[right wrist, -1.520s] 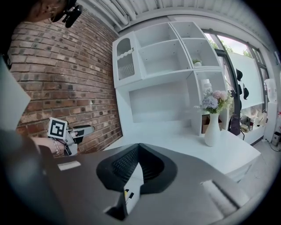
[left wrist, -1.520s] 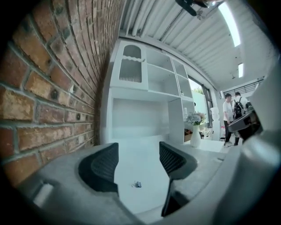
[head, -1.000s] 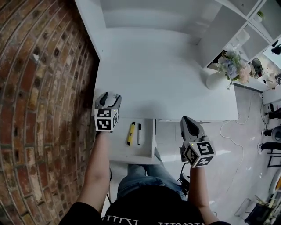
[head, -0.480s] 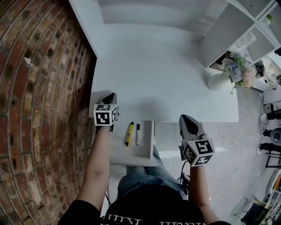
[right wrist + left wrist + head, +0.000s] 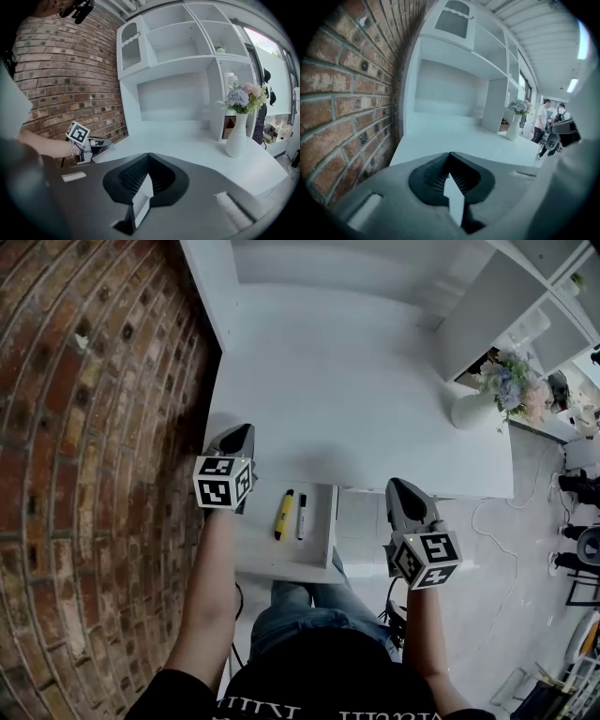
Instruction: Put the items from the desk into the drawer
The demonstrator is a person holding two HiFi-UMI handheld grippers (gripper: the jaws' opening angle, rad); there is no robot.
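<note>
We see the drawer (image 5: 264, 557) pulled out under the near edge of the white tabletop (image 5: 356, 381), toward its left corner. A yellow highlighter (image 5: 282, 514) and a black pen (image 5: 301, 517) lie in it side by side and just apart, in the part nearest the tabletop's edge. The pen is the one closer to the drawer's right edge. Their long axes run parallel, from the drawer's front toward the tabletop, and the highlighter's dark end points at the tabletop.

Our left gripper (image 5: 240, 434) hovers over the tabletop's near-left corner, clenched on nothing. Our right gripper (image 5: 401, 491) hangs off the near edge, to the right of the drawer, also clenched and empty. A white vase of flowers (image 5: 473, 409) stands at the tabletop's right edge.
</note>
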